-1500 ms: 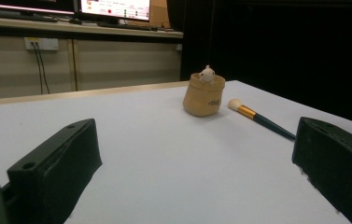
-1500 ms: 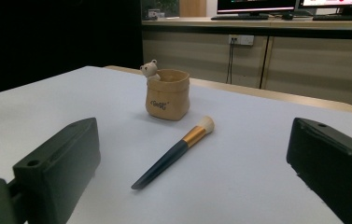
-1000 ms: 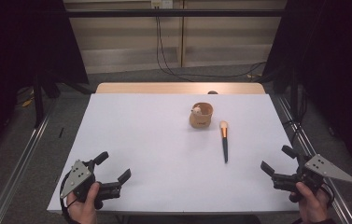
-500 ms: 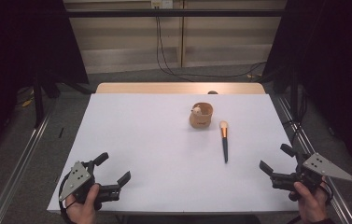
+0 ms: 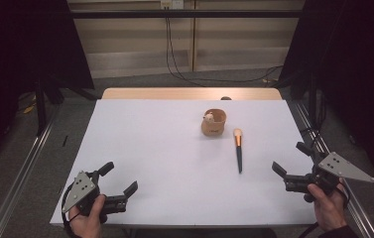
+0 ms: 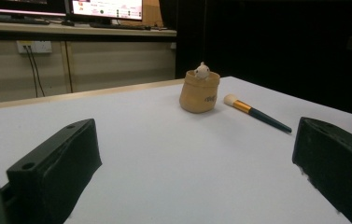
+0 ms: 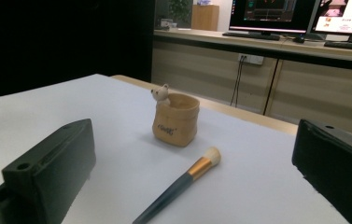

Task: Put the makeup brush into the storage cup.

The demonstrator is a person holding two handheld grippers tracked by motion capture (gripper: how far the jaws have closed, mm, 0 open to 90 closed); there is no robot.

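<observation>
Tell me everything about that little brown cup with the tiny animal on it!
The cup is a small tan pot shaped like a soft sack, with a wrinkled, bulging body and an open top. It looks like ceramic or wood. A tiny pale animal figure peeks over its rim, and small dark lettering marks its side. It stands upright on the white table, toward the far side. The makeup brush lies close beside it, not touching.
</observation>
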